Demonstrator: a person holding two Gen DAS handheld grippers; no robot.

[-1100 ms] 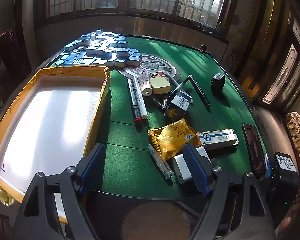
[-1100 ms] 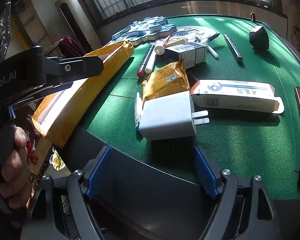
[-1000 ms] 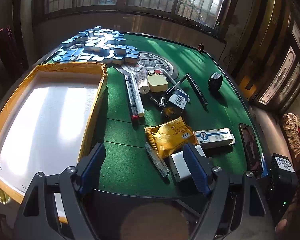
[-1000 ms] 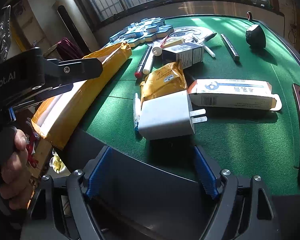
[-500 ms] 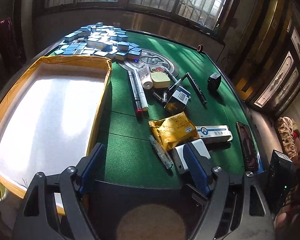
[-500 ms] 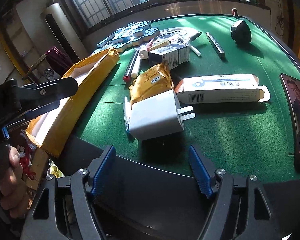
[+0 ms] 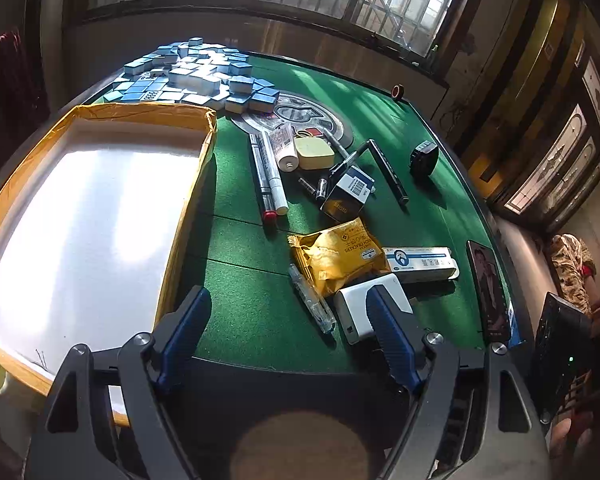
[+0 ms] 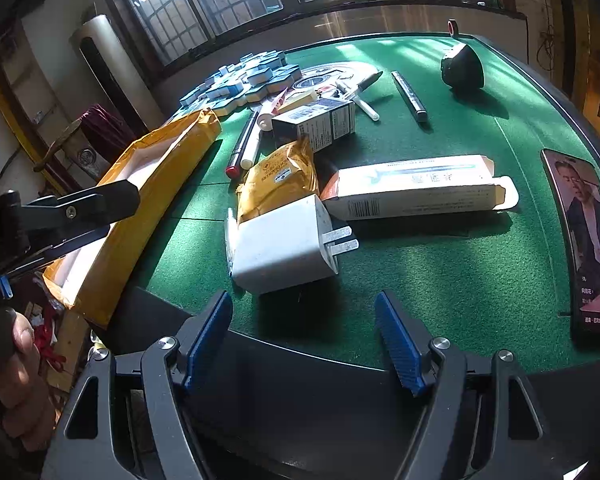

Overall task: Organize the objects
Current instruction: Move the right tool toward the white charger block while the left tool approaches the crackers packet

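Nearby, white charger [image 8: 284,246], right gripper [image 8: 304,336] agape

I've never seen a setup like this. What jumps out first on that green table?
Probably the big yellow-edged tray with its bright white floor, filling the table's left side. Beyond its far end lies a heap of blue-and-white tiles. Nearest the right gripper, whose jaws stand open, a white plug charger lies against a crumpled yellow packet and a long white carton.

charger [image 8: 284,246] before pouch [image 8: 278,178], tray [image 7: 88,216] left
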